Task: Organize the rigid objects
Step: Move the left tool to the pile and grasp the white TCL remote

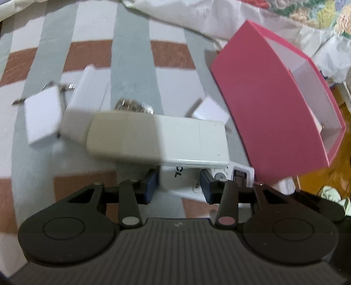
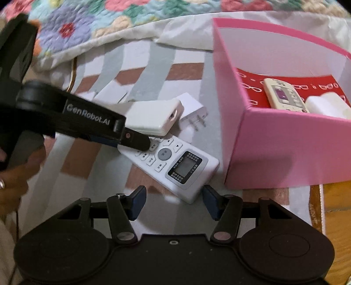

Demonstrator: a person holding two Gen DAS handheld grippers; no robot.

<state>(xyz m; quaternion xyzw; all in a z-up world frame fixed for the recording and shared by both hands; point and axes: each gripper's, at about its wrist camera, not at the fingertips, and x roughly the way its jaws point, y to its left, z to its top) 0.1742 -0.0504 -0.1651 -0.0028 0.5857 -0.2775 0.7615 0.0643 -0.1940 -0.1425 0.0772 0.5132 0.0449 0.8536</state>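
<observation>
A white remote [image 2: 173, 162] with a small screen lies on the striped bedcover, its screen end between the fingertips of my right gripper [image 2: 174, 202], which is open and apart from it. My left gripper [image 1: 179, 185] hangs low over the remote's other end [image 1: 182, 177]. One pad stands beside that end and the other is over the buttons, and the jaws stand apart. One of its fingers [image 2: 140, 141] shows in the right wrist view. A white power brick [image 1: 158, 136] lies just beyond the remote. The open pink box [image 2: 285, 142] holds a cream remote [image 2: 283, 94] and a white block [image 2: 326, 105].
White plug adapters [image 1: 41, 111] [image 1: 210, 109] and a long white block [image 1: 87, 92] are scattered on the bedcover [image 1: 131, 65]. A floral quilt [image 2: 98, 19] lies at the back. A hand [image 2: 13, 175] holds the left gripper. The wooden floor [image 2: 335, 208] shows past the bed's right edge.
</observation>
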